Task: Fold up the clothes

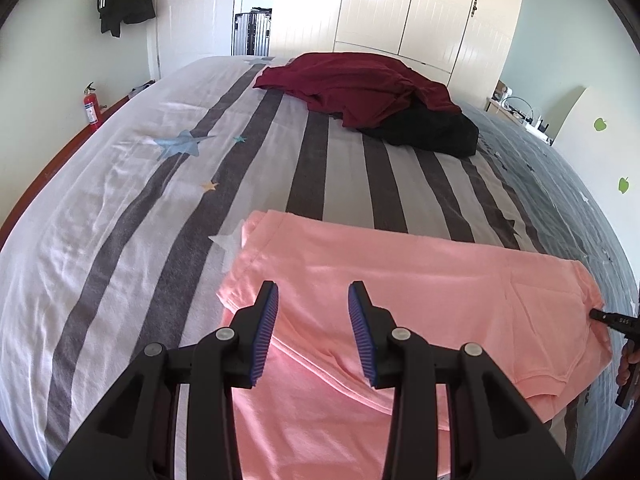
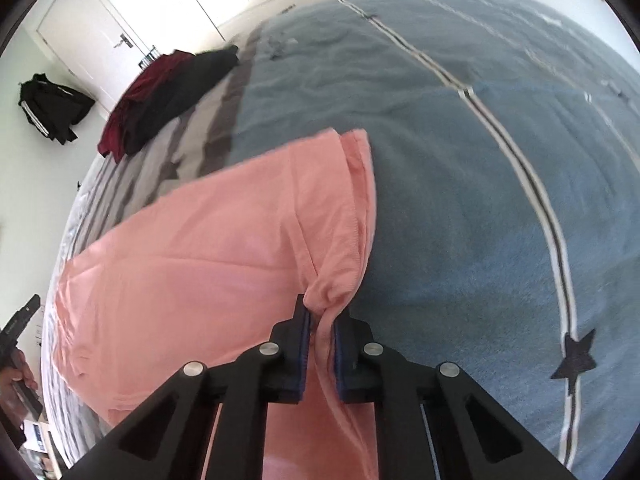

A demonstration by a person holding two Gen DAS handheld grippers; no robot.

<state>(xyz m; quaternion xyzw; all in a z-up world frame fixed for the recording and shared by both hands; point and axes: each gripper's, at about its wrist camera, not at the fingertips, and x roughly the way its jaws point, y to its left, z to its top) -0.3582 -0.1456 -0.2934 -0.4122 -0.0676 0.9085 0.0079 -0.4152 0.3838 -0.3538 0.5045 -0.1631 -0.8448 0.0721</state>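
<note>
A pink garment lies spread flat on the bed, partly folded, with a doubled edge at its left. My left gripper hovers over the garment's near left part, jaws apart, with nothing between the blue pads. My right gripper is shut on a bunched bit of the pink garment at its sleeve end, and the cloth puckers up between the pads. In the left wrist view the right gripper shows at the garment's far right edge.
A maroon garment and a black one lie heaped at the bed's far side. The striped sheet covers the left, a blue-grey blanket the right. A fire extinguisher stands by the left wall, under a hung black jacket.
</note>
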